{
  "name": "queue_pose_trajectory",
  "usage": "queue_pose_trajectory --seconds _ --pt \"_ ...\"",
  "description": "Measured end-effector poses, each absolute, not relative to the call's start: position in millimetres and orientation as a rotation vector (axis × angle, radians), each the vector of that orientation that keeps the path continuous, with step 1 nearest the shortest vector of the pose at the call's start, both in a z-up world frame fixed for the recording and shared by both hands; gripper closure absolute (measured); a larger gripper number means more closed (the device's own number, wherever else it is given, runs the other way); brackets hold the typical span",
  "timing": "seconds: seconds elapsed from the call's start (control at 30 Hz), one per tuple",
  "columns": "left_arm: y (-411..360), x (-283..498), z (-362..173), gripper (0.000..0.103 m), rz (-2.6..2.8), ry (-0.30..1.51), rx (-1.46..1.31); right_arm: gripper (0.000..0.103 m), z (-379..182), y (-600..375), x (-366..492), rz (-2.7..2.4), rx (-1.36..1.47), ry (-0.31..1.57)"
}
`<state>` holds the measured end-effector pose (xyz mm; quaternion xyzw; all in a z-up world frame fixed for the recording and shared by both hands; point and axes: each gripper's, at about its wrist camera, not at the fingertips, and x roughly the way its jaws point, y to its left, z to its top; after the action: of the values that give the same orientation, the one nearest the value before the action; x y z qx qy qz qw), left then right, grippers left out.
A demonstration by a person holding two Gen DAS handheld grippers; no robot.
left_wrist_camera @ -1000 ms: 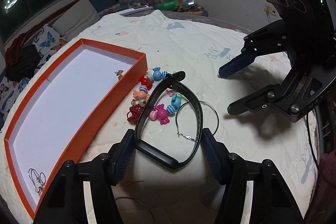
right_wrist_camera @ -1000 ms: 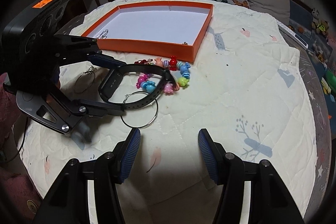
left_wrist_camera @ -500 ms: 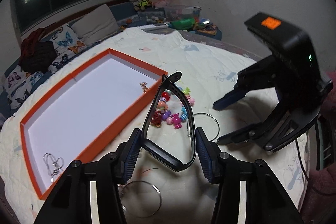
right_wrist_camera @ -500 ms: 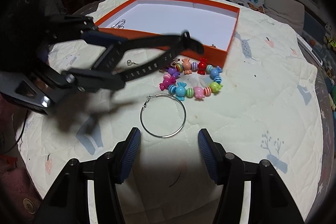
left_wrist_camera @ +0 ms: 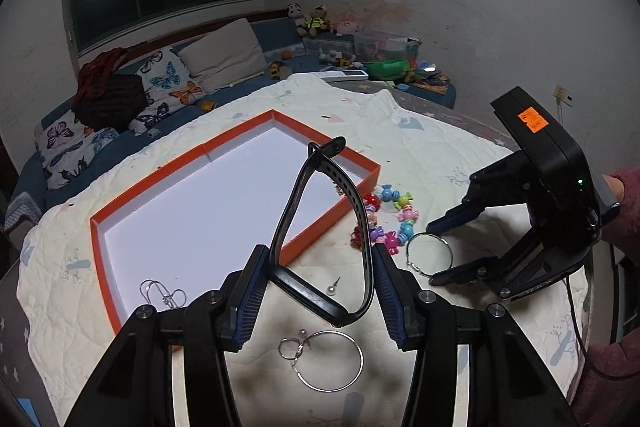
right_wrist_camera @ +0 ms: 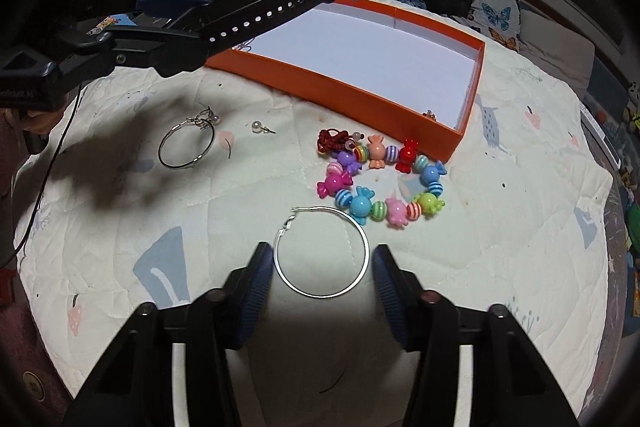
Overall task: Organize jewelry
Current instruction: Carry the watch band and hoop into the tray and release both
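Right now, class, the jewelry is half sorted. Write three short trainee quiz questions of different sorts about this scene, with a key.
1. True or false: the left gripper holds the black perforated rubber strap.
2. Which lies between the right gripper fingers: A, large silver hoop earring; B, colourful candy-bead bracelet?
3. Fill in: the orange shallow cardboard tray has a ___ floor.

Key: 1 true; 2 A; 3 white.

Both grippers are black plastic w/ ribbed blue pads (left_wrist_camera: 249,301) and silver screws. The right gripper (left_wrist_camera: 440,251) has an orange sticker, green LED, thin black cable. Pink sleeve (left_wrist_camera: 628,195) at the wrist.
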<state>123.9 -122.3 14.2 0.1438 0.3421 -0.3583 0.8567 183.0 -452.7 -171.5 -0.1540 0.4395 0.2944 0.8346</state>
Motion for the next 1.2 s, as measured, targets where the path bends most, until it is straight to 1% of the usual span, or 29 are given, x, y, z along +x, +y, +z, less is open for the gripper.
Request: queue_pose_trajectory --seconds 0.27,0.47,0.63,0.73,0.93,1.2 --pt "-108.3 135.0 22.1 0.049 -0.69 0.721 0.274 0.049 -159.2 -452.5 180.9 0.632 -0.289 0.921" --pt "-96.1 157.7 35.0 0.049 -0.62 0.718 0.244 0.049 -121.1 -453.4 198.9 0.638 -0.258 0.824" --pt "-91.1 187.0 38.9 0.049 -0.558 0.729 0.22 0.049 -107.5 -445.9 225.5 0.613 -0.249 0.774" --pt "-90.0 207.6 34.4 0.049 -0.529 0.752 0.205 0.049 -108.1 -441.4 250.7 0.599 -0.226 0.77" --pt "-98.5 242.7 8.4 0.049 -0.485 0.819 0.215 0.049 -131.2 -430.9 290.1 0.56 -0.201 0.823" --pt "-103.1 269.1 -21.8 0.049 -0.476 0.881 0.202 0.049 -141.1 -425.2 305.2 0.553 -0.198 0.862"
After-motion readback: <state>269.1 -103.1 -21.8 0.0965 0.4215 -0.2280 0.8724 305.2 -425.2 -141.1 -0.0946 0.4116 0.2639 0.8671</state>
